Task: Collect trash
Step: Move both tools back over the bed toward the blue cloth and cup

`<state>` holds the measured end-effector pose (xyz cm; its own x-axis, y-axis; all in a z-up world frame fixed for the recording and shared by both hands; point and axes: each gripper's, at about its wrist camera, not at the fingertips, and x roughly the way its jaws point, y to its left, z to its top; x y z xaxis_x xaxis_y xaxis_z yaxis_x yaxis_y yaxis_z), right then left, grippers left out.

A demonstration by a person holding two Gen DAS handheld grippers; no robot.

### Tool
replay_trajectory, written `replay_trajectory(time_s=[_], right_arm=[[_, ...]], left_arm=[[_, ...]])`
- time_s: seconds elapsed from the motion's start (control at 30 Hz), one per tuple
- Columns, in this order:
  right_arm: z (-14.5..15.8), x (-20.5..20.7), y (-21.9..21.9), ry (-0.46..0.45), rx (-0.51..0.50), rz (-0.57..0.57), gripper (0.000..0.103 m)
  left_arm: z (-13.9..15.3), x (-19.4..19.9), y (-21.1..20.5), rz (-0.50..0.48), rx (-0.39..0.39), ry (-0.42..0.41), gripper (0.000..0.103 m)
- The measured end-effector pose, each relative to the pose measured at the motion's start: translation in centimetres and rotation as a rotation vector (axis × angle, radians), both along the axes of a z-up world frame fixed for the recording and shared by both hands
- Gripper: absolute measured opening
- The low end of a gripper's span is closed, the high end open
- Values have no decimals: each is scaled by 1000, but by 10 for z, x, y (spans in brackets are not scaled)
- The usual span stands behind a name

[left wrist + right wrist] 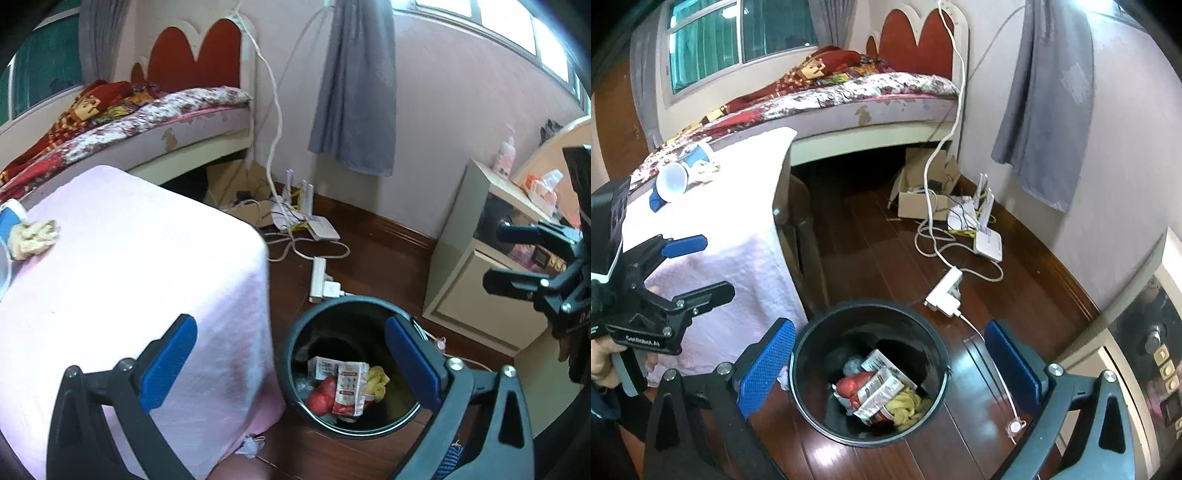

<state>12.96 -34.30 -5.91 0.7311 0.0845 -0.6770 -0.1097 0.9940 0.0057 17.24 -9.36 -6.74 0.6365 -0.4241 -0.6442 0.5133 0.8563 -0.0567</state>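
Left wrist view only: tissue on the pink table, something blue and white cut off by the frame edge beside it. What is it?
Observer: A white cup on its side beside the tissue, mouth towards the right wrist camera, with a blue item against it.
Operator: More up there?
Observer: A second blue and white cup behind the tissue, near the bed.
Operator: Table side facing the bed?
Observer: The pink cloth stops at the corner, and a dark frame shows beneath.
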Motion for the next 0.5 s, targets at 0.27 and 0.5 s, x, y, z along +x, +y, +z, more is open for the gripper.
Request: replay_trajectory(time_s=[0.27,0.5], right_arm=[[19,12,36,-48,5,62,103],[37,32,89,-97,30,136,103]], left_arm=[[20,6,39,92,-20,-32,102],[32,8,93,207,-32,-53,102]])
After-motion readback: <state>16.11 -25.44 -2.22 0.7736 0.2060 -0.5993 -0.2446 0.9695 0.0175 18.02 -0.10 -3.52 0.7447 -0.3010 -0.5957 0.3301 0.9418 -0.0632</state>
